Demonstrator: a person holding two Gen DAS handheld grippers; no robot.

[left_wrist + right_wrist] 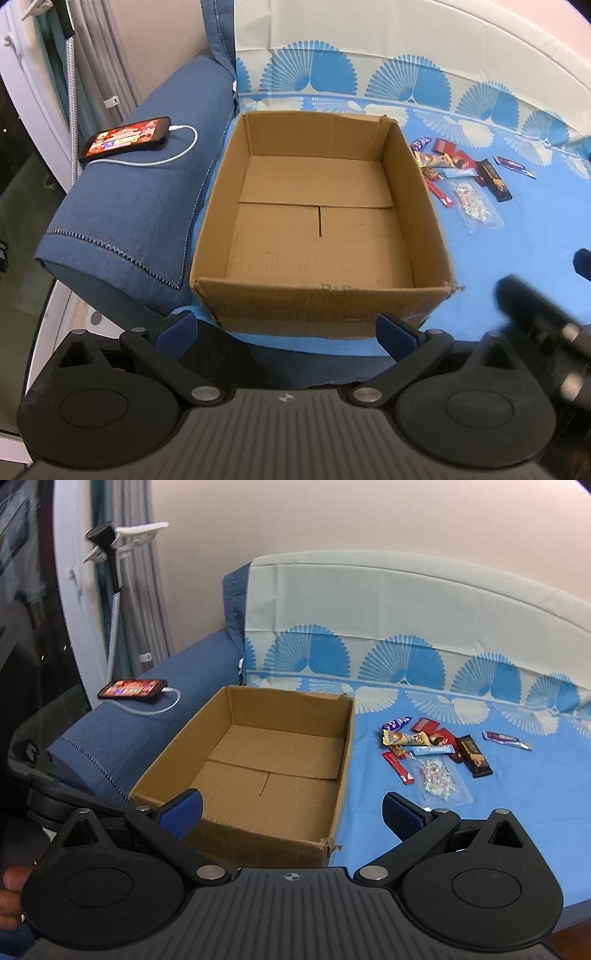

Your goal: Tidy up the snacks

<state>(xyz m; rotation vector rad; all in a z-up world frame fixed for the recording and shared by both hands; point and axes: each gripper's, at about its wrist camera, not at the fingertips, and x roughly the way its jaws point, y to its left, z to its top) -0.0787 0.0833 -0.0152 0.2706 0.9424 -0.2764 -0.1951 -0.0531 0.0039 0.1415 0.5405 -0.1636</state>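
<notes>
Blue sofa arm on the far left first: a phone [133,689] sits there on its white charging cable [162,707], nothing you need to touch. Next over is the cardboard box [343,746], open-topped and with nothing in it, sitting on the blue patterned sheet [480,812]. Your left gripper [287,329] hangs just short of the box's near wall, fingers spread wide and holding nothing.

Right of the box is the snack pile [436,746], close beside its right wall but not touching as far as I can tell. Your right gripper [291,814] is also wide apart and empty, and right now it's lined up on the box's near right corner, so the snacks lie ahead and off to the right of the jaws. I'd say the right hand is clearly the nearer one for the first grab.

Nearest piece is the clear candy bag [441,777], long axis running near-to-far with a slight lean, then the red stick pack [397,766] just left of it. The dark chocolate bar [474,757] lies angled the same way, and one purple wrapper [508,739] sits apart on the far right.

Heads up: the far wrappers overlap, so I can't count them or read labels.
</notes>
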